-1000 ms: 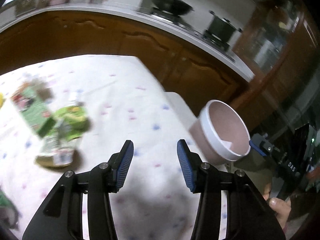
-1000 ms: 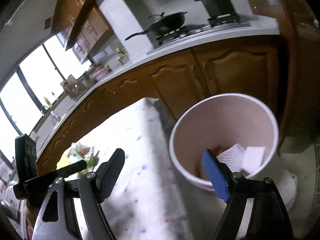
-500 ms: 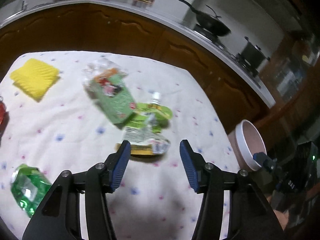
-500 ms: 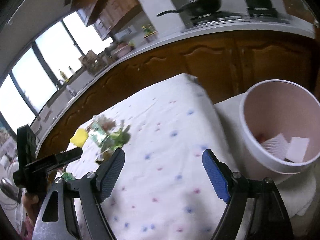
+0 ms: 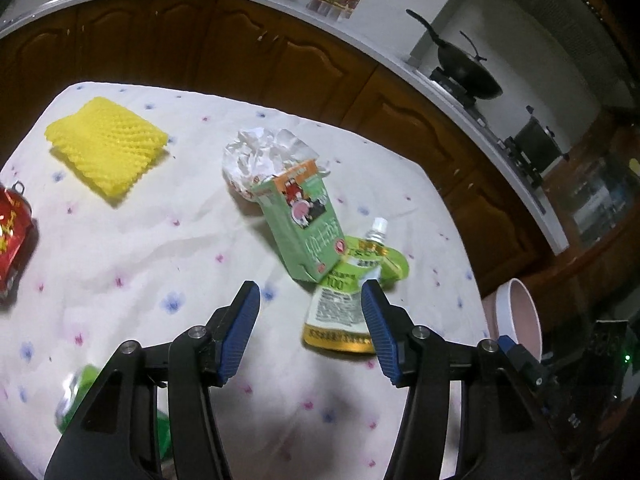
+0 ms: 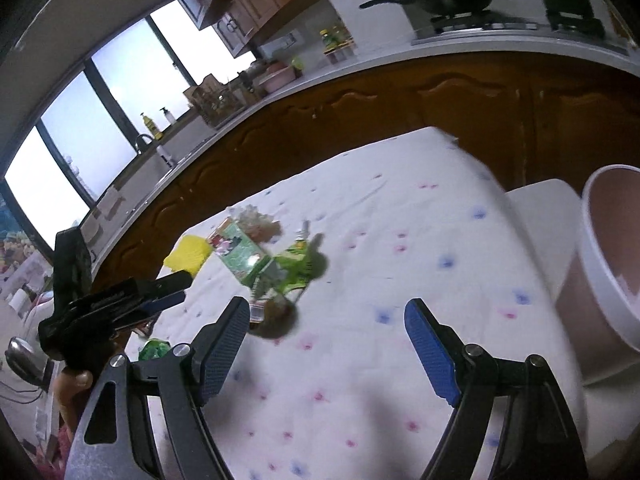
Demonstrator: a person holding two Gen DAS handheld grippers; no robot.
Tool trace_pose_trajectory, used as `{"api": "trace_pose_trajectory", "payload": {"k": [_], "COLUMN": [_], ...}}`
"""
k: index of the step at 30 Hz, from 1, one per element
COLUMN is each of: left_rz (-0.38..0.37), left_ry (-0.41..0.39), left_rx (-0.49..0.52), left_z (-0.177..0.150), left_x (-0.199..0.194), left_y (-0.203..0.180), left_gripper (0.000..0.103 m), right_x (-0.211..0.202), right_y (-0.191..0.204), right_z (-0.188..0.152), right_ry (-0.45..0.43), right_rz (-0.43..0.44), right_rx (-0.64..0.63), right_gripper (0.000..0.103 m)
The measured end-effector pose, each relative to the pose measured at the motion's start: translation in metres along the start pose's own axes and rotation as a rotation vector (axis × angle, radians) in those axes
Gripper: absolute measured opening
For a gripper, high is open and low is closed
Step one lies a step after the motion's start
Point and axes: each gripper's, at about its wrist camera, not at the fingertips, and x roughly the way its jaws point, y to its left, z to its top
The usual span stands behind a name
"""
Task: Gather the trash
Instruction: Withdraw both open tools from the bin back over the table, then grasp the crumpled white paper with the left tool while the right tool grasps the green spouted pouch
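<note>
Trash lies on a white dotted tablecloth (image 5: 160, 264): a green drink carton (image 5: 304, 224), a green spouted pouch (image 5: 352, 280), crumpled white wrap (image 5: 264, 156), yellow foam netting (image 5: 106, 154), a red can (image 5: 12, 236) at the left edge and a green wrapper (image 5: 76, 392) under the left gripper. My left gripper (image 5: 310, 324) is open and empty, above the cloth just short of the pouch. My right gripper (image 6: 326, 336) is open and empty over the cloth, with the same trash pile (image 6: 272, 264) ahead. The pink bin (image 6: 612, 256) stands off the table's right end.
Brown kitchen cabinets (image 5: 240, 52) and a counter with a wok (image 5: 468, 72) and a pot run behind the table. The bin also shows at the right in the left wrist view (image 5: 520, 320). The left gripper shows at the left in the right wrist view (image 6: 120, 304).
Both grippers have swung left, away from the bin and toward the trash pile. The left gripper has come closer to the pouch and carton. Both stay open.
</note>
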Motion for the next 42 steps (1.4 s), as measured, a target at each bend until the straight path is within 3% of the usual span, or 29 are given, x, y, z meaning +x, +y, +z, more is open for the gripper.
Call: {"api": "trace_pose_trajectory", "payload": {"k": [5, 11, 15, 20, 22, 23, 24, 27, 28, 29, 33, 42], "left_rz": [-0.009, 0.020, 0.070, 0.187, 0.222, 0.224, 0.214, 0.225, 0.221, 0.214, 0.178, 0.103], "left_ry": [0.027, 0.005, 0.015, 0.049, 0.075, 0.089, 0.110, 0.107, 0.111, 0.118, 0.154, 0.198], "left_rx": [-0.016, 0.002, 0.052, 0.098, 0.115, 0.121, 0.128, 0.185, 0.202, 0.212, 0.252, 0.294], "left_z": [0.015, 0.047, 0.076, 0.103, 0.106, 0.106, 0.104, 0.095, 0.091, 0.088, 0.070, 0.033], "left_x": [0.013, 0.020, 0.039, 0.075, 0.090, 0.096, 0.101, 0.101, 0.099, 0.097, 0.086, 0.062], "left_y": [0.005, 0.008, -0.001, -0.006, -0.005, -0.003, -0.003, -0.008, -0.010, -0.012, -0.020, -0.028], "left_gripper": [0.053, 0.056, 0.067, 0.067, 0.060, 0.042, 0.034, 0.024, 0.021, 0.014, 0.002, 0.001], "right_x": [0.024, 0.051, 0.068, 0.090, 0.097, 0.099, 0.102, 0.112, 0.117, 0.119, 0.113, 0.071], "right_y": [0.012, 0.025, 0.038, 0.051, 0.055, 0.057, 0.058, 0.061, 0.061, 0.059, 0.062, 0.037], "right_z": [0.004, 0.010, 0.011, 0.014, 0.014, 0.013, 0.012, 0.009, 0.006, 0.005, -0.001, -0.013], "right_ry": [0.035, 0.073, 0.096, 0.115, 0.125, 0.128, 0.133, 0.157, 0.174, 0.186, 0.175, 0.162], "right_rz": [0.038, 0.069, 0.079, 0.046, 0.030, 0.014, -0.004, -0.045, -0.059, -0.053, -0.055, -0.052], "right_rx": [0.002, 0.002, -0.017, -0.054, -0.070, -0.084, -0.099, -0.132, -0.140, -0.140, -0.181, -0.156], "right_gripper": [0.081, 0.081, 0.080, 0.074, 0.073, 0.069, 0.067, 0.047, 0.035, 0.030, 0.026, 0.025]}}
